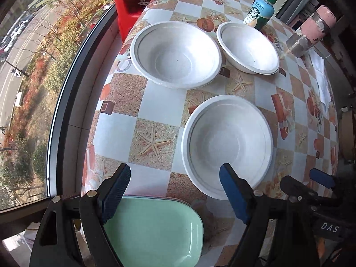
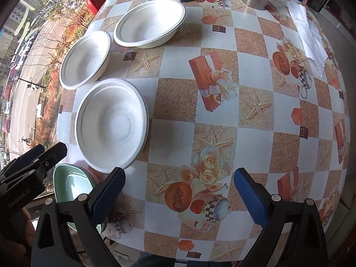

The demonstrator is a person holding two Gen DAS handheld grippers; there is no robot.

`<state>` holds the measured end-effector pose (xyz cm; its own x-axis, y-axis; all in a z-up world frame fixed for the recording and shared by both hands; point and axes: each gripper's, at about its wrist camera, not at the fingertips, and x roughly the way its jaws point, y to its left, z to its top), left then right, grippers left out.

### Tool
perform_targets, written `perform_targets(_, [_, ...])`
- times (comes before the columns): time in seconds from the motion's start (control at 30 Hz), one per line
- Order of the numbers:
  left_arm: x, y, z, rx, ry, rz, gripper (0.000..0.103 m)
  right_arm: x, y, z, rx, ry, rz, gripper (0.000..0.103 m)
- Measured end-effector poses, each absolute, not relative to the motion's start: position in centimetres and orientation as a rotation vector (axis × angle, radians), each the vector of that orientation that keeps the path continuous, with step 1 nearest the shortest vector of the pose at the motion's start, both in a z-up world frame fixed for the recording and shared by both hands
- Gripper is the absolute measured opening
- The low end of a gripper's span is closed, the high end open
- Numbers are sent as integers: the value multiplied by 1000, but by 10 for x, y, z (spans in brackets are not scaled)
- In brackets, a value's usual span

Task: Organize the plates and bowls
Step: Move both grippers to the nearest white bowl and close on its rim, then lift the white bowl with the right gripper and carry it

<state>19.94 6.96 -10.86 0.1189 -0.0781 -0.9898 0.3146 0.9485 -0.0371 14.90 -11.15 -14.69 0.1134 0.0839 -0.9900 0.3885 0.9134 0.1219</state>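
Note:
Three white bowls stand apart on the checkered tablecloth: a near bowl (image 1: 227, 144) (image 2: 111, 124), a far left bowl (image 1: 175, 53) (image 2: 85, 60) and a far right bowl (image 1: 248, 46) (image 2: 150, 22). A mint green plate (image 1: 155, 229) (image 2: 71, 184) lies at the table's near corner, with a thin pink edge showing under it. My left gripper (image 1: 174, 171) hangs open over the green plate and the near bowl's rim, with nothing between its fingers. My right gripper (image 2: 179, 173) is open above bare tablecloth, right of the near bowl. Each gripper shows at the edge of the other's view.
A green-capped drink bottle (image 1: 261, 11) and a pink-lidded glass jar (image 1: 311, 33) stand at the far end. A white paper napkin (image 2: 309, 35) lies on the right. A red chair (image 1: 129, 0) and a large window border the table's left edge (image 1: 93, 133).

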Motion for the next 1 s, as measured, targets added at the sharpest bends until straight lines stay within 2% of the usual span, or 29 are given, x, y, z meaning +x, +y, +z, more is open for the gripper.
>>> perform_targets(0.3, [224,51,-153,280,1491,-177,85,207,-108,-192,357,1539,-134,99])
perform_targets(0.4, [230,49,-165,255,1521,-174,78,215,-110,-202,340,1559,-129,97])
perform_targets(0.47, [232,46,-172,237,1552,-184,61,218,-110,-208,345,1574,-110,75])
perform_targets(0.5, [232,44,-174,223,1569,-194,55,220,-109,-211,352,1587,-95,57])
perform_targets(0.57, [231,41,-173,188,1581,-224,33,221,-108,-212,369,1579,-63,49])
perform_targets(0.6, [230,36,-173,193,1586,-237,32,222,-106,-211,376,1570,-25,33])
perform_targets(0.63, [229,30,-174,217,1587,-236,33,223,-103,-212,387,1573,15,20])
perform_targets(0.67, [227,26,-173,230,1583,-241,33,223,-99,-212,385,1582,37,16])
perform_targets(1.0, [162,-44,-172,345,1596,-408,33,165,-154,-210,428,1610,-33,16])
